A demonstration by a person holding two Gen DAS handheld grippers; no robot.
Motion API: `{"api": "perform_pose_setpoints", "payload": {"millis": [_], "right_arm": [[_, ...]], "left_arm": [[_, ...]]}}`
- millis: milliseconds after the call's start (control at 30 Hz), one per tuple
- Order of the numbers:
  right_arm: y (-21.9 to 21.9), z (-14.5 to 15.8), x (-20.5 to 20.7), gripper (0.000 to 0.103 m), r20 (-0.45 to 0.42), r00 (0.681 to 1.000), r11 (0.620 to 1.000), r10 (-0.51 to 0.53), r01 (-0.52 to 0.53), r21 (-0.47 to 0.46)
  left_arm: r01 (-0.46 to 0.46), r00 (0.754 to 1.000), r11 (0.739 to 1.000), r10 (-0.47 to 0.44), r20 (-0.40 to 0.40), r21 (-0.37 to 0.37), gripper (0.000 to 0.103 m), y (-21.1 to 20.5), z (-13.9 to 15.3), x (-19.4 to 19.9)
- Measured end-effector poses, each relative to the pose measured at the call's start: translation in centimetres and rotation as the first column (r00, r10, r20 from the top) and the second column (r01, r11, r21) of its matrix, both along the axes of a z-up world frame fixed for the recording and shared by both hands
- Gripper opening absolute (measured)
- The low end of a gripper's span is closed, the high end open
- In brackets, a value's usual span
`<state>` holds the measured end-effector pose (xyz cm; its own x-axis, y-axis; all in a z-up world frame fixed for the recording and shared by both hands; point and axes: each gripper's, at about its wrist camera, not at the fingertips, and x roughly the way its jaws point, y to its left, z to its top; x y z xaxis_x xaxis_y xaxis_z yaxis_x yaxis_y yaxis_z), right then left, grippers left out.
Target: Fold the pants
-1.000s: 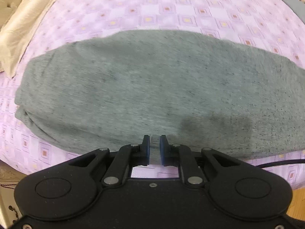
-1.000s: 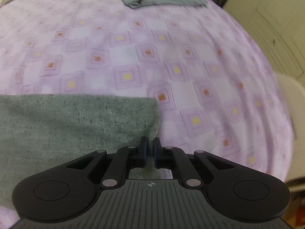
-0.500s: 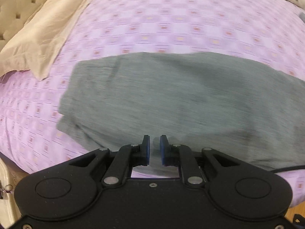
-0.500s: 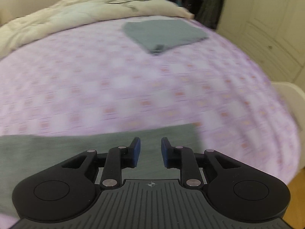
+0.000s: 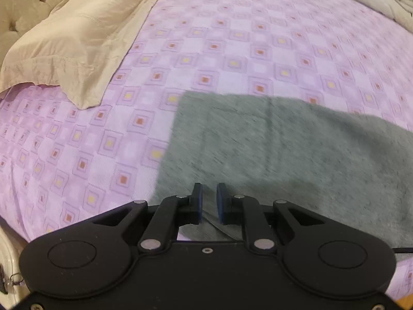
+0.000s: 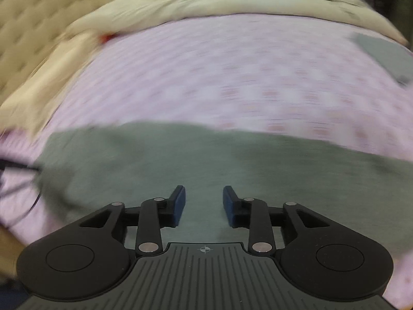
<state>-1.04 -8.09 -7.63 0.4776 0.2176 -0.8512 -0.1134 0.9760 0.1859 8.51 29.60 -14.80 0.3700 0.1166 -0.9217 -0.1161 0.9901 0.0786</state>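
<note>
Grey and soft, the pants [image 5: 284, 155] lie flat on the bed [image 5: 232, 38], near its front edge, on the purple checked sheet. They look folded into a long strip with a neat straight end on the left.

A second ago the left hand-held gripper [image 5: 208, 201] was right over the middle of the pants. Now it has slid over to the left end, and bare sheet shows beside that end. Its two blue pads have only a thin gap, with a bit of grey cloth edge under and between them. It may be pinching that edge, but I cannot tell for sure.

The right hand-held gripper [image 6: 204, 202] was almost closed a second ago, at the right end of the pants. Now its pads are wide apart and it holds nothing. It has swung round above the grey cloth, and its picture is blurry from the fast move.

I think one fold is done, and the hands are getting set for the next one, end over end.

A tan pillow [image 5: 77, 33] sits at the far left. Another grey cloth [image 6: 384, 54] lies far off on the right.
</note>
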Motion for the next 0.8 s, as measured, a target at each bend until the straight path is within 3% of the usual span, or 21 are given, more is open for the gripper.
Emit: {"api": "perform_pose_setpoints", "payload": {"millis": [100,167,300,467,533,567,667,700,767,800], "right_arm": [[5.1,-0.5,0.1,0.035,0.001,0.986,0.985,0.167,-0.166,-0.037],[8.4,-1.1,0.0,0.037,-0.007,0.958,0.956,0.286,-0.286,-0.073],[13.6,-2.8,-0.5,0.040,-0.039,0.890,0.878,0.455,-0.456,-0.148],[17.5,-4.7,-1.6,0.040,-0.068,0.810,0.775,0.583,-0.580,-0.251],[18.5,-5.4,-1.8,0.040,-0.071,0.790,0.746,0.609,-0.601,-0.289],[18.8,-5.6,-1.8,0.040,-0.067,0.786,0.738,0.614,-0.603,-0.303],[19.6,-6.3,-1.7,0.040,-0.059,0.779,0.719,0.624,-0.602,-0.346],[19.8,-6.4,-1.8,0.038,-0.058,0.775,0.711,0.629,-0.604,-0.359],[20.0,-6.3,-1.9,0.012,-0.037,0.773,0.708,0.633,-0.598,-0.376],[20.3,-6.2,-1.9,0.008,-0.028,0.778,0.714,0.627,-0.589,-0.378]], "left_arm": [[-0.004,1.000,1.000,0.004,0.008,-0.005,0.030,1.3,-0.1,0.7],[0.007,1.000,1.000,-0.007,-0.002,-0.014,0.032,1.8,-0.5,1.2],[0.066,0.996,0.997,-0.069,-0.065,-0.039,0.032,1.8,-2.3,2.7],[0.092,0.988,0.994,-0.100,-0.120,-0.064,0.031,1.4,-3.6,4.2],[0.109,0.985,0.991,-0.119,-0.125,-0.079,0.022,1.2,-3.7,4.5],[0.118,0.985,0.989,-0.128,-0.118,-0.092,0.008,1.2,-3.8,4.7],[0.116,0.987,0.989,-0.125,-0.102,-0.089,0.000,0.8,-3.4,4.8],[0.118,0.987,0.989,-0.126,-0.096,-0.087,0.000,0.7,-3.3,4.8],[0.123,0.988,0.988,-0.131,-0.084,-0.096,0.000,0.9,-2.7,5.0],[0.123,0.988,0.987,-0.131,-0.077,-0.106,0.000,1.1,-2.4,5.0]]}}
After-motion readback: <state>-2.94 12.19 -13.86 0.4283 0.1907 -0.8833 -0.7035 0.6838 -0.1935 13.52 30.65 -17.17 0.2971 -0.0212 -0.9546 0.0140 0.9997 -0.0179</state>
